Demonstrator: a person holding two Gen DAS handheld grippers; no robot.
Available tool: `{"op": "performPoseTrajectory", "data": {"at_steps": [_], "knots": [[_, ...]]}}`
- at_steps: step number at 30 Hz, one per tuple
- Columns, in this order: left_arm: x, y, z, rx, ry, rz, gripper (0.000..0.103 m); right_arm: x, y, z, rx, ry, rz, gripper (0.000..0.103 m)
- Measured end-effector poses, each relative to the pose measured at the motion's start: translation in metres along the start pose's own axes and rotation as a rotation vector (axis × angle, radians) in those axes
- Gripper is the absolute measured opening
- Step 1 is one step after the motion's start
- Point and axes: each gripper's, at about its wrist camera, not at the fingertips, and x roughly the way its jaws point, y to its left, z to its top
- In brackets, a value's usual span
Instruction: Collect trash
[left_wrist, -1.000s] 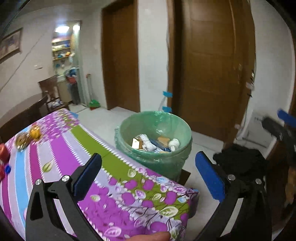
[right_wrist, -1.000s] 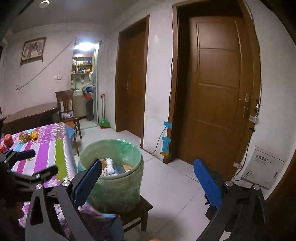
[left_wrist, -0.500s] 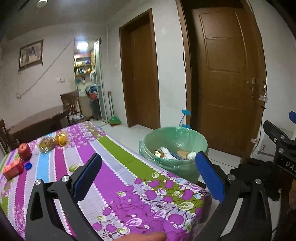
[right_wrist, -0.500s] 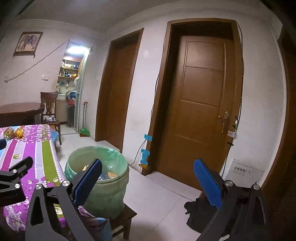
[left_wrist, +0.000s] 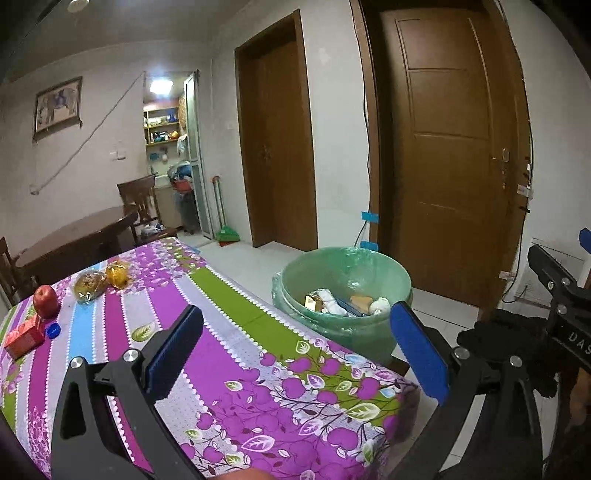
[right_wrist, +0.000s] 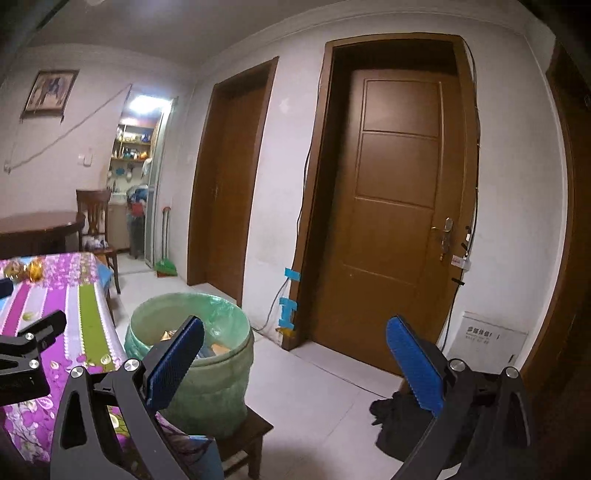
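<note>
A green-lined trash bin (left_wrist: 343, 291) stands on a low stool just past the table's far corner, with several pieces of trash inside; it also shows in the right wrist view (right_wrist: 207, 354). My left gripper (left_wrist: 295, 343) is open and empty above the table's purple cloth (left_wrist: 229, 369). My right gripper (right_wrist: 293, 362) is open and empty, held above the floor right of the bin. On the cloth at the far left lie a red box (left_wrist: 24, 338), a blue cap (left_wrist: 53, 329), an apple (left_wrist: 46, 301) and two wrapped items (left_wrist: 101, 280).
Two brown doors (right_wrist: 395, 221) face me. A black bag (right_wrist: 399, 424) lies on the floor by the right door. A wooden round table (left_wrist: 74, 240) and chair (left_wrist: 142, 203) stand at the back left. A broom (left_wrist: 221, 221) leans by the lit pantry.
Both grippers have tilted upward and drawn back from the bin, so more of the room and table shows. Both stay open and empty.
</note>
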Motion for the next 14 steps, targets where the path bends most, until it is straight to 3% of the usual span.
{"op": "performPoseTrajectory", "data": {"at_steps": [7,14], "knots": [[-0.0070,0.0014,0.0026,0.004,-0.020,-0.007,0.098,0.0025,-0.0022,-0.0015,0.021,-0.026,-0.032,0.099],[-0.0089,-0.0003,0.0020,0.026,-0.014,-0.027,0.098,0.0079,0.0058,-0.0025,-0.006,0.014,-0.028,0.099]]}}
